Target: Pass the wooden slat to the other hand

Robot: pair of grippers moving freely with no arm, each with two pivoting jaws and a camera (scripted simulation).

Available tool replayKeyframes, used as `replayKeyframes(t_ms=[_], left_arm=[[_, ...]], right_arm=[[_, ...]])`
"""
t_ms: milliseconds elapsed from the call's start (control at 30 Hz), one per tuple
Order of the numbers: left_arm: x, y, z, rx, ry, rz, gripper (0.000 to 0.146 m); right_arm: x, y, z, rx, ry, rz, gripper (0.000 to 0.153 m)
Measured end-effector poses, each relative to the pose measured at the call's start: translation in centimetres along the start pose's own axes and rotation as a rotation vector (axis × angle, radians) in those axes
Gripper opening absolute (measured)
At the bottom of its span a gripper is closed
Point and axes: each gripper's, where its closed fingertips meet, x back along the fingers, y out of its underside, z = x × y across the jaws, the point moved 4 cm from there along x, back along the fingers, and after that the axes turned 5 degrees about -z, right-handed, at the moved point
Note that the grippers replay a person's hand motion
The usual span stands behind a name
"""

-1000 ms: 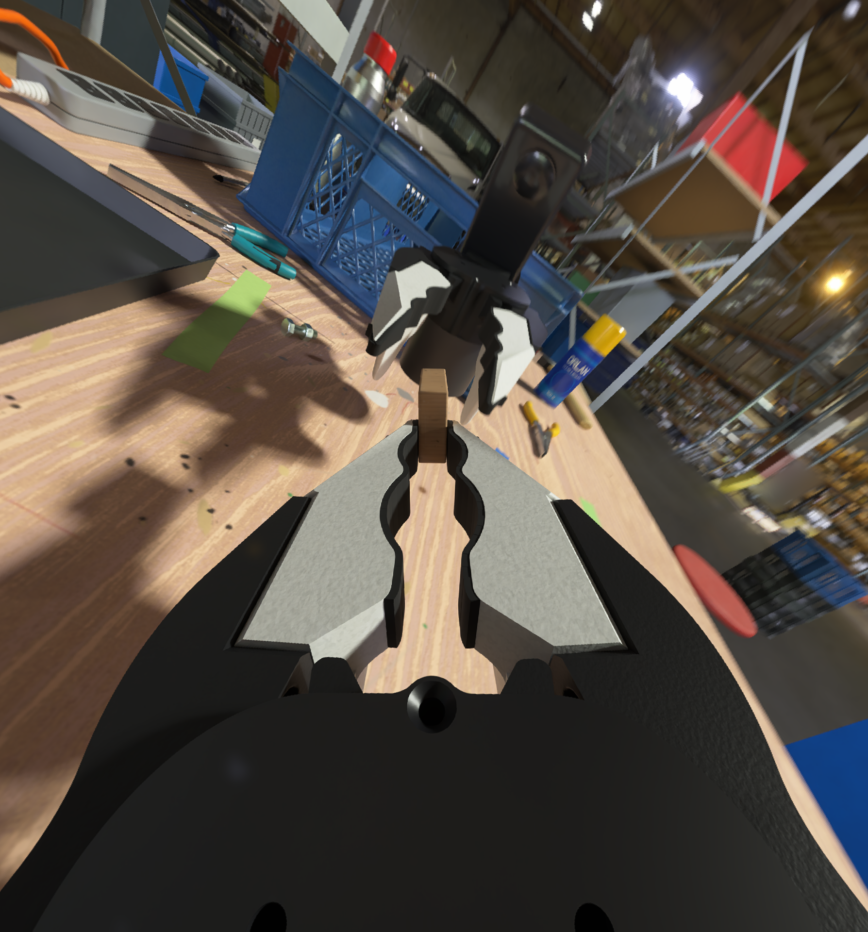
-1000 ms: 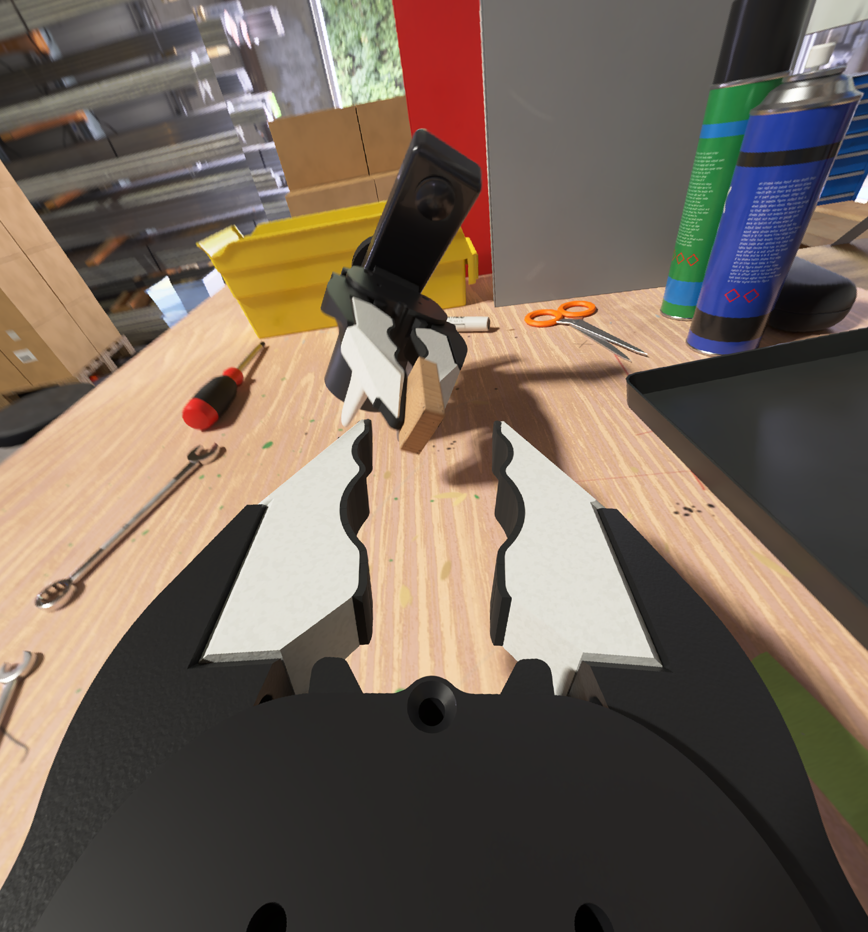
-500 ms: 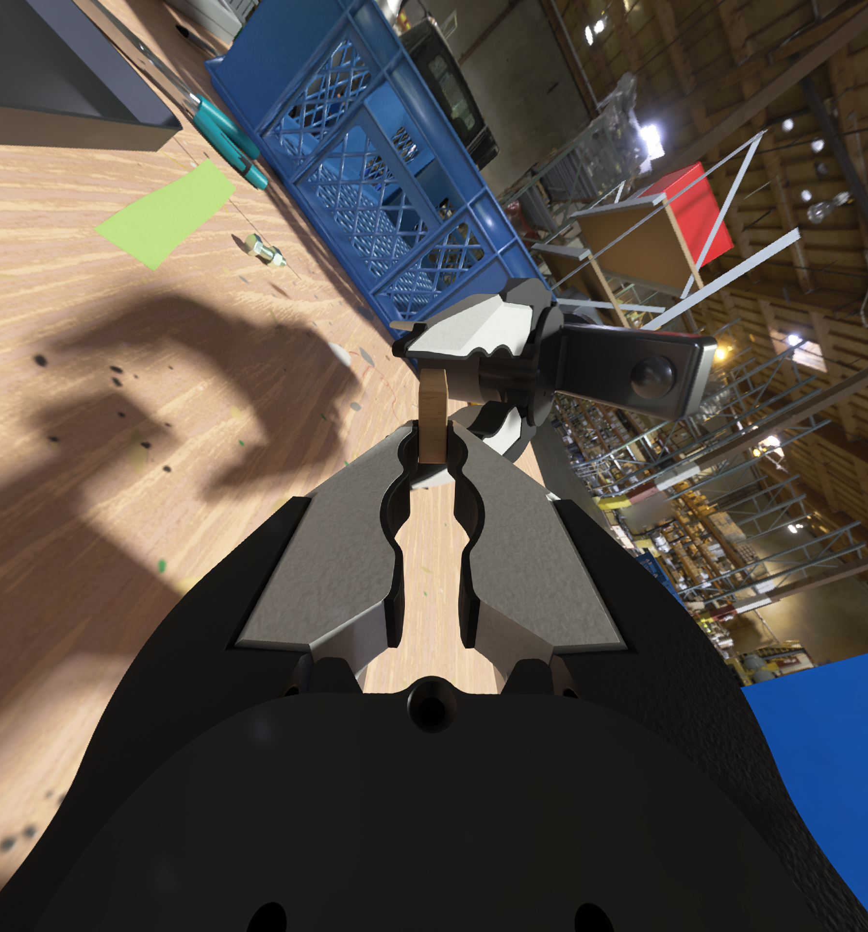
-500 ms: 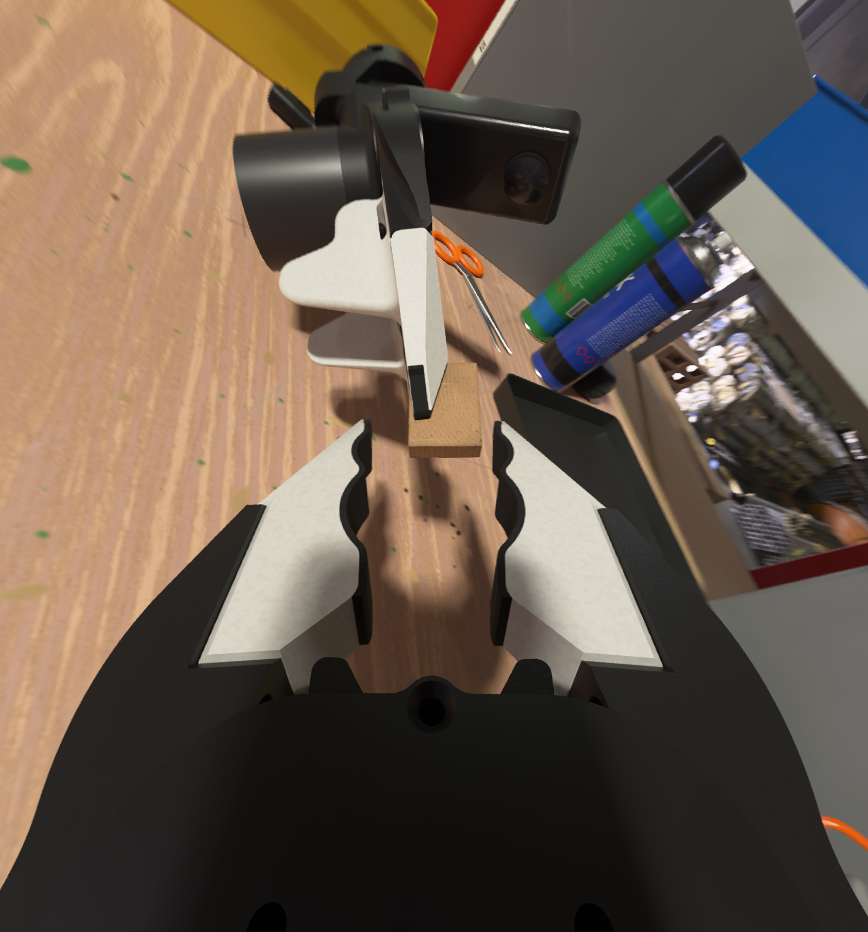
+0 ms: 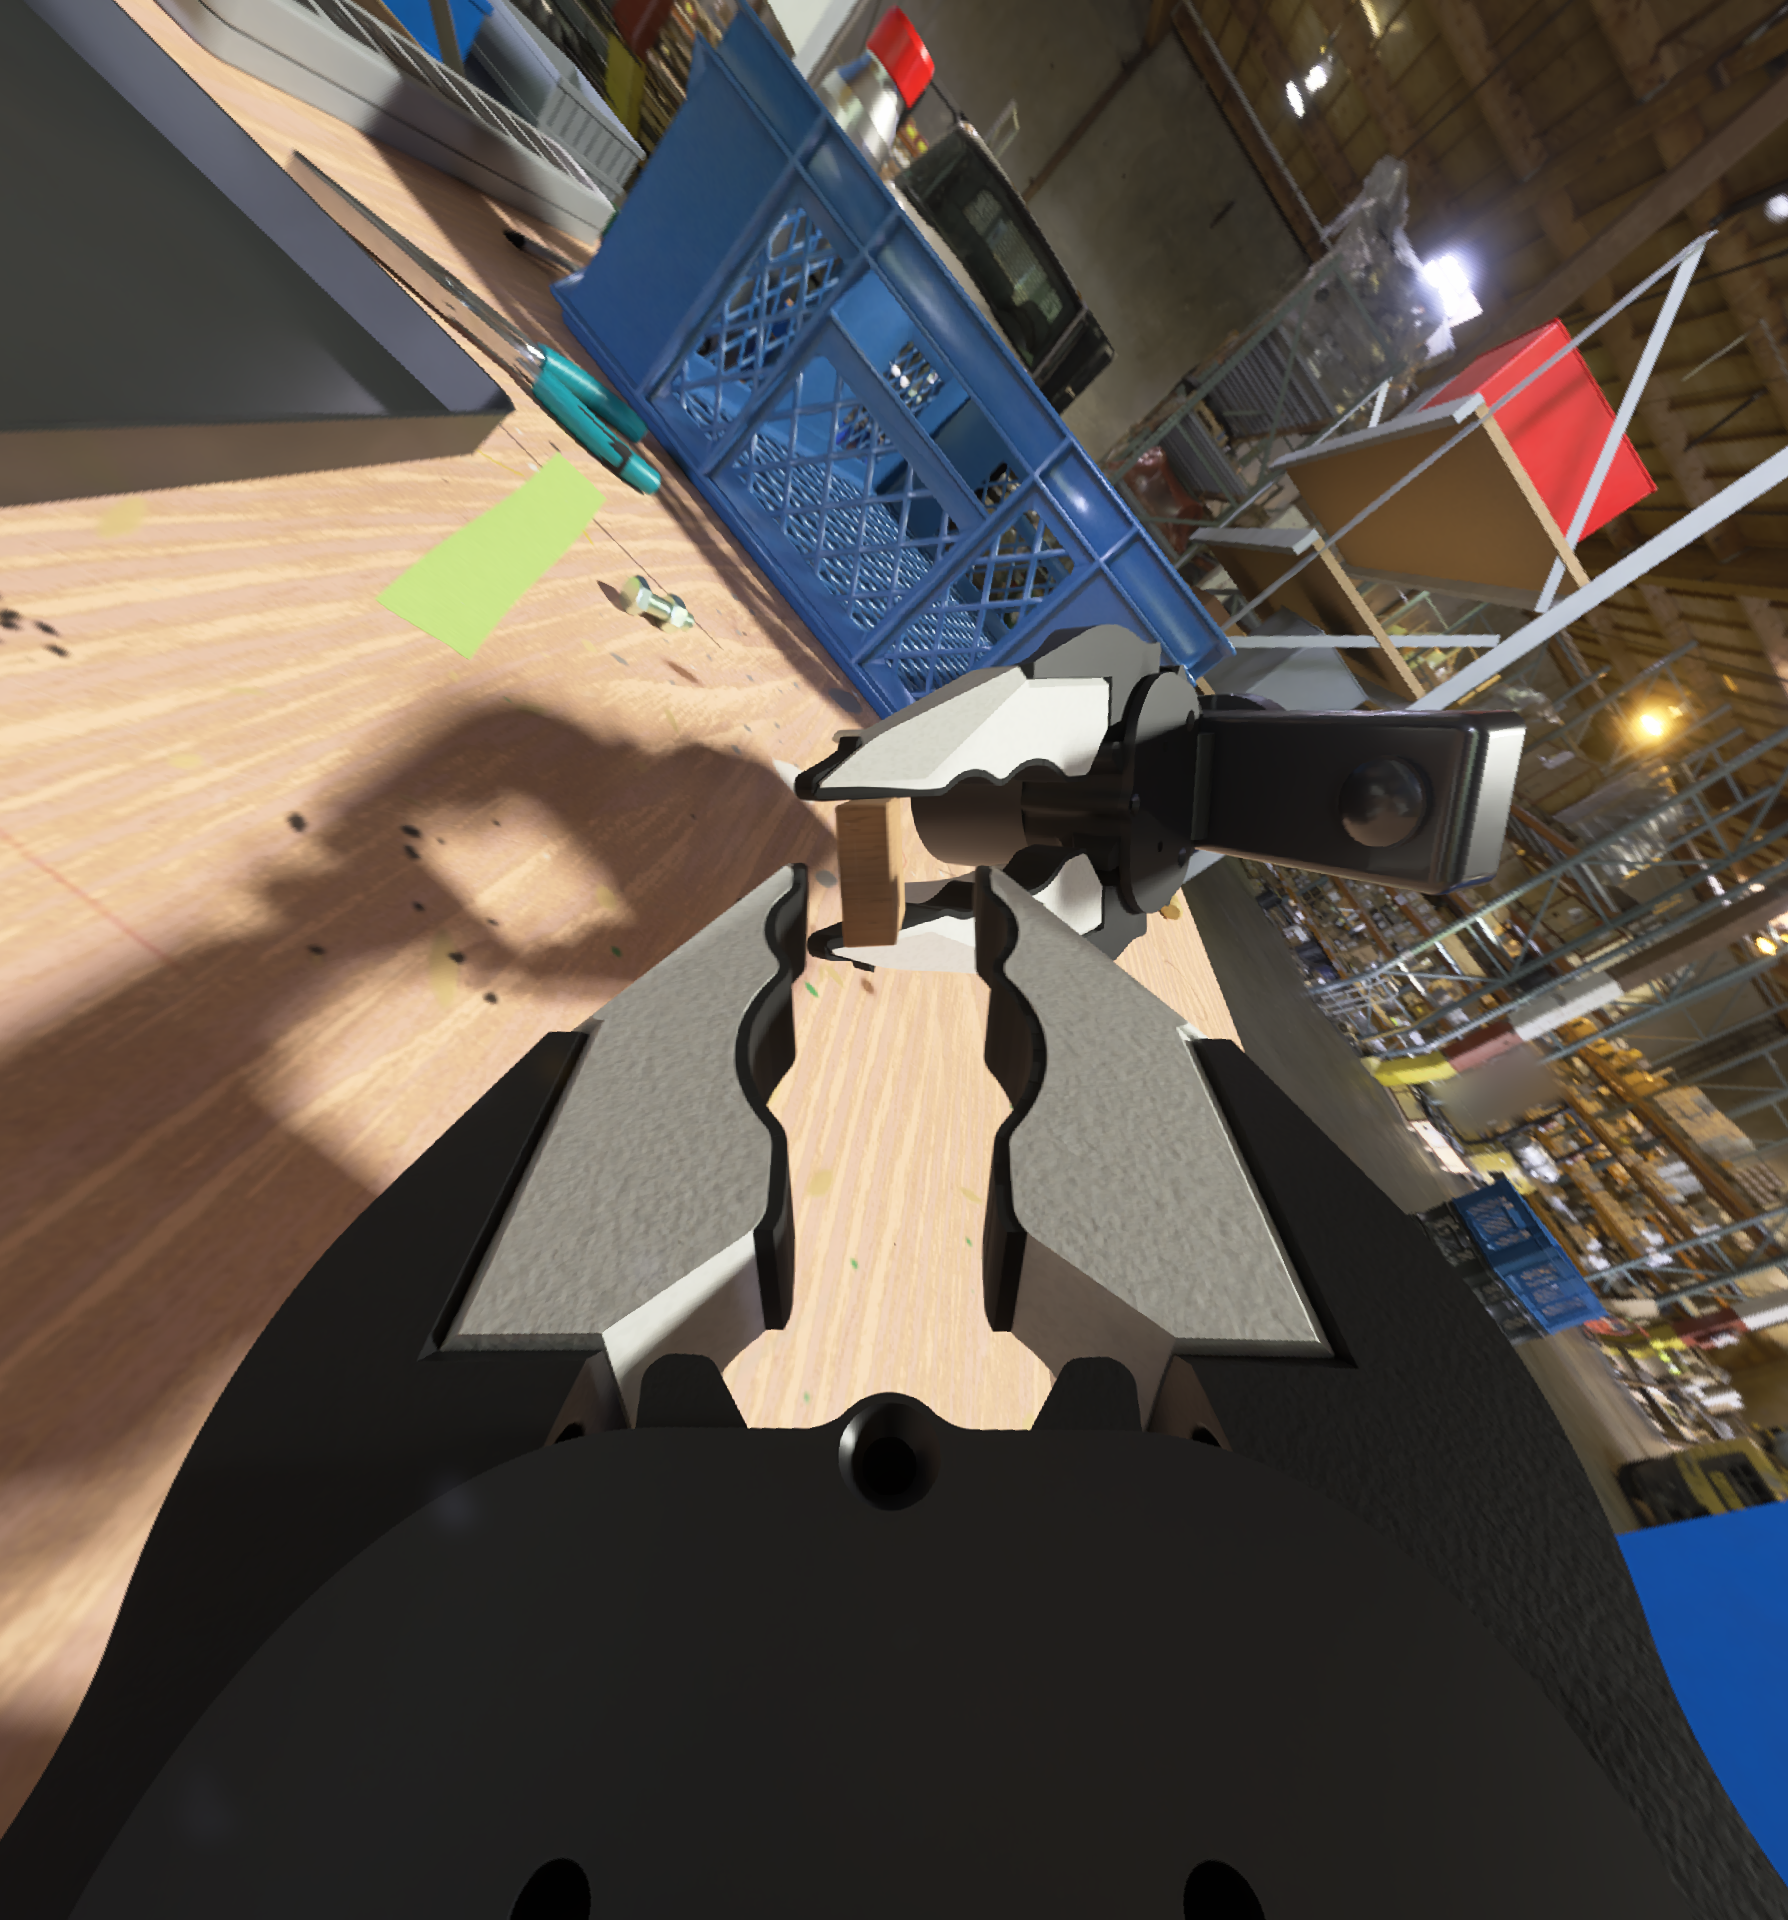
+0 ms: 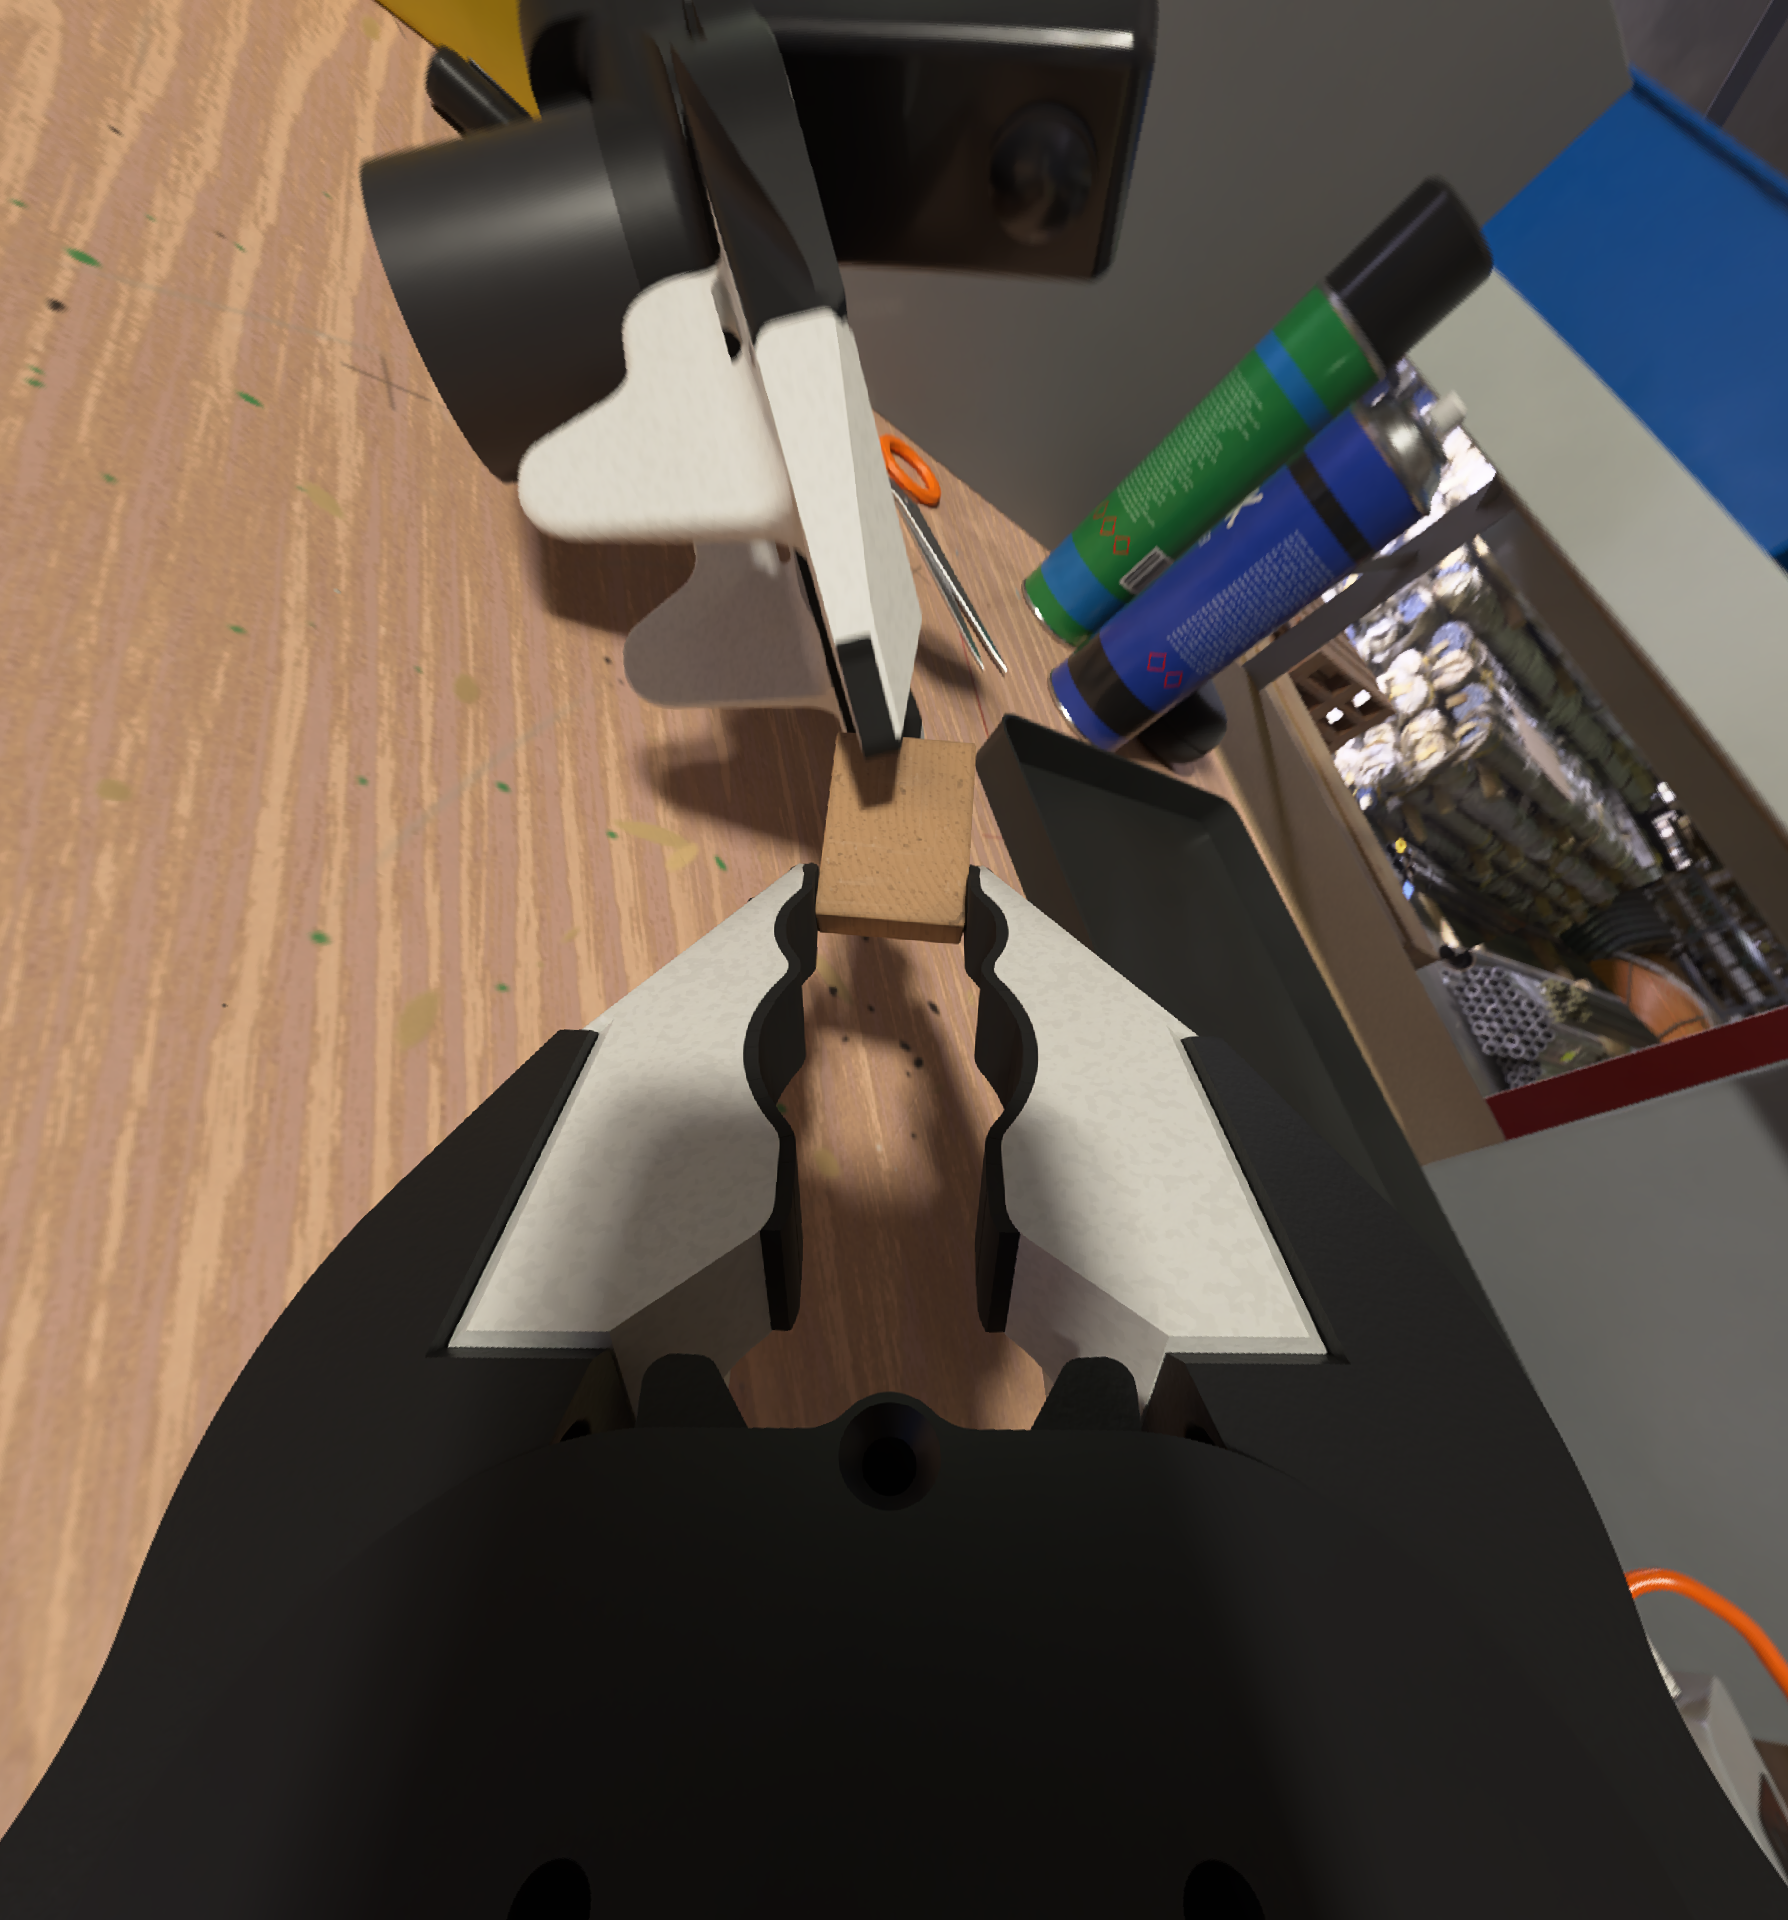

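The wooden slat (image 6: pixel 895 831) is a short light-brown piece held in the air above the wooden bench. My right gripper (image 6: pixel 890 904) is shut on its near end, with both fingertips pressing its side edges. In the left wrist view the slat (image 5: pixel 866 873) stands upright between the right gripper's (image 5: pixel 830 862) upper and lower fingers. My left gripper (image 5: pixel 888 883) is open, with its fingers apart on either side of the slat and not touching it. In the right wrist view the left gripper (image 6: pixel 859 722) sits just past the slat's far end.
A blue crate (image 5: pixel 869 416) stands along the bench's far edge. A dark tray (image 6: pixel 1129 852) lies close beside the grippers. Two spray cans (image 6: pixel 1233 499), orange scissors (image 6: pixel 911 468), teal-handled pliers (image 5: pixel 589 405), a bolt (image 5: pixel 656 603) and a green paper note (image 5: pixel 485 556) are on the bench.
My right gripper has moved in and shut on the slat. My left gripper has opened and let the slat go. Both grippers rolled about a quarter turn earlier.
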Motion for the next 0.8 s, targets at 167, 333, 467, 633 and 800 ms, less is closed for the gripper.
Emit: replayKeyframes(t_ms=[167, 333, 467, 633, 800], left_arm=[[1.1, -1.1, -0.6, -0.031, -0.078, 0.066, 0.043], [3.0, -2.6, -1.9, -0.102, -0.255, 0.176, 0.043], [4.1, -3.3, -2.3, -0.138, -0.338, 0.237, 0.04], [4.3, -3.4, -2.5, -0.151, -0.367, 0.249, 0.036], [4.1, -3.2, -2.6, -0.159, -0.376, 0.233, 0.025]], right_arm=[[-0.8, 1.6, 0.2, -0.058, -0.039, -0.098, 0.027], [-1.5, 2.6, -1.4, -0.14, -0.216, -0.15, 0.027], [-1.7, 2.8, -2.6, -0.135, -0.299, -0.175, 0.027], [-1.7, 3.0, -3.3, -0.11, -0.347, -0.21, 0.027], [-1.7, 3.1, -3.2, -0.139, -0.377, -0.215, 0.027]])
